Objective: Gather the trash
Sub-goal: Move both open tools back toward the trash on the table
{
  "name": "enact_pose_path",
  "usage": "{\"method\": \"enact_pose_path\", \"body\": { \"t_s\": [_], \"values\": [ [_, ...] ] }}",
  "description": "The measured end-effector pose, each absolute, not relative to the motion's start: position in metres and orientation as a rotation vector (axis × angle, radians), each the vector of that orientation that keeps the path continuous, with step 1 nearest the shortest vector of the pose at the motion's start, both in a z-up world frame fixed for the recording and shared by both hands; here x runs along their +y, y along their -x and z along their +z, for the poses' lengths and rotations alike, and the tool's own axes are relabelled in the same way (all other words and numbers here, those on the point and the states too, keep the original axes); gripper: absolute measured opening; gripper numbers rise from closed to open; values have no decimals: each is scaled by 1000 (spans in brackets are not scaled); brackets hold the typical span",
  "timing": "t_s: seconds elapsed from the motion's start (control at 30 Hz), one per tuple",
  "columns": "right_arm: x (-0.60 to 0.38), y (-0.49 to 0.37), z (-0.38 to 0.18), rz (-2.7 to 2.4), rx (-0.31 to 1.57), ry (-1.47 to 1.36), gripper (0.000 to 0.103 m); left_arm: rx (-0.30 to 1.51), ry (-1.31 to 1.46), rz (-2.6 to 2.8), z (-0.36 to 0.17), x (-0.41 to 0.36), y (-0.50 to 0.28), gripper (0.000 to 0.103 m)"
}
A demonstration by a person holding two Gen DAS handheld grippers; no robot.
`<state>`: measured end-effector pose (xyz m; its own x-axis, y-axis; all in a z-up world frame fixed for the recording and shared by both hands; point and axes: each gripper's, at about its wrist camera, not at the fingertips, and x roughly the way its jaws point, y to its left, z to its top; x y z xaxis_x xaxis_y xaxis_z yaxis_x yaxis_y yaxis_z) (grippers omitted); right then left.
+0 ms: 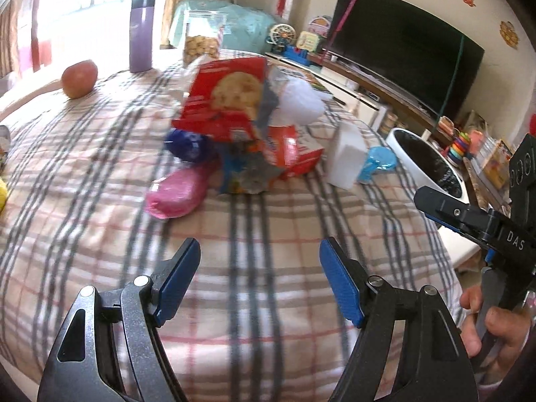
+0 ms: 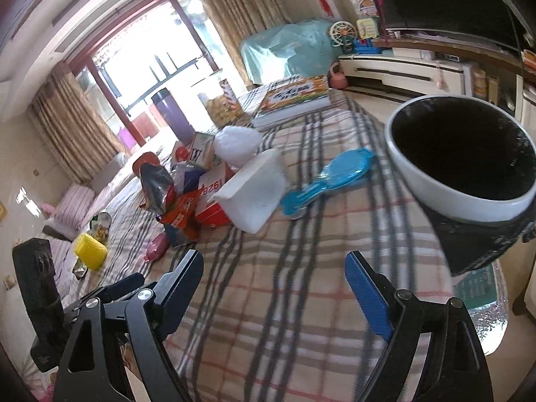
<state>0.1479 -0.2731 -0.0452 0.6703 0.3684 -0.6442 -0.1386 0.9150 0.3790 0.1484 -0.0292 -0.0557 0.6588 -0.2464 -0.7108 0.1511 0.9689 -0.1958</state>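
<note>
Left claw (image 1: 259, 279): I see it released, empty
Right claw (image 2: 274, 289): released, empty
Trash (image 1: 234, 124): piled on counter (image 1: 268, 241)
Bin (image 2: 459, 160): beside counter

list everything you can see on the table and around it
cookie box: 1, red, top of the trash pile
wrappers: several, mixed colours, mid-table pile
pink packet: 1, near side of pile
white block: 1, right of pile
blue brush: 1, between block and bin
bin: 1, white rim, black liner, table's right edge
apple: 1, red, far left
bottle: 1, purple, far edge
book: 1, far right
tv: 1, black, right wall
left gripper: fingers open
right gripper: fingers open
</note>
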Motion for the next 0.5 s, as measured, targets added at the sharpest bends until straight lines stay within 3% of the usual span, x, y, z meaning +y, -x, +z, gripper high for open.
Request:
{"method": "enact_pose_path", "body": {
  "t_s": [0.5],
  "values": [
    [-231, -189, -52, 300, 792, -237, 88, 871, 48, -140, -67, 19, -199, 76]
  ]
}}
